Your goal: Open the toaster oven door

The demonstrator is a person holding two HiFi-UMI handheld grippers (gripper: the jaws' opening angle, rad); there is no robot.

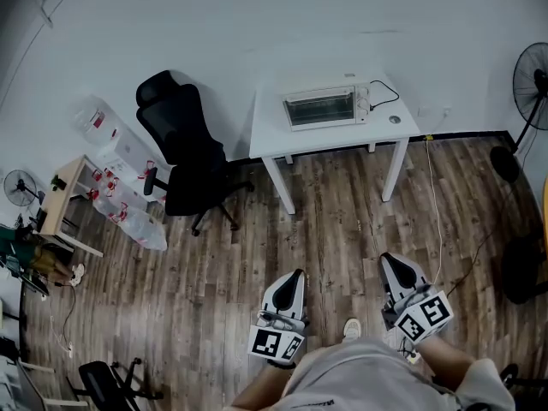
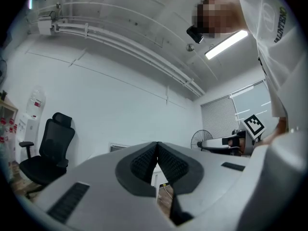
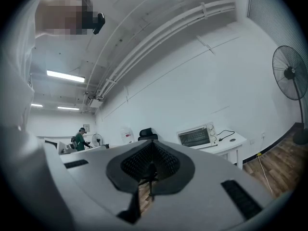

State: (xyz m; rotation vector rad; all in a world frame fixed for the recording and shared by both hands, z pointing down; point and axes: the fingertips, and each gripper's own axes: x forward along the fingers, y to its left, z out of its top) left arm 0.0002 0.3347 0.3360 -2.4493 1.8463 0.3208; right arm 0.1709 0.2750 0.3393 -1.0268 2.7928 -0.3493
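Observation:
A white toaster oven [image 1: 326, 107] with its glass door closed stands on a white table [image 1: 274, 139] against the far wall. It also shows small in the right gripper view [image 3: 196, 136]. Both grippers hang over the wood floor, well short of the table. My left gripper [image 1: 296, 274] is shut with nothing between its pads [image 2: 157, 159]. My right gripper [image 1: 386, 259] is shut and empty too [image 3: 150, 154]. In the left gripper view only the oven's top edge [image 2: 118, 147] peeks over the jaws.
A black office chair [image 1: 184, 148] stands left of the table. Plastic-wrapped boxes [image 1: 120, 187] and a small shelf [image 1: 64, 199] lie further left. A floor fan [image 1: 529, 80] is at the right wall. A cable [image 1: 435, 204] runs across the floor from the table.

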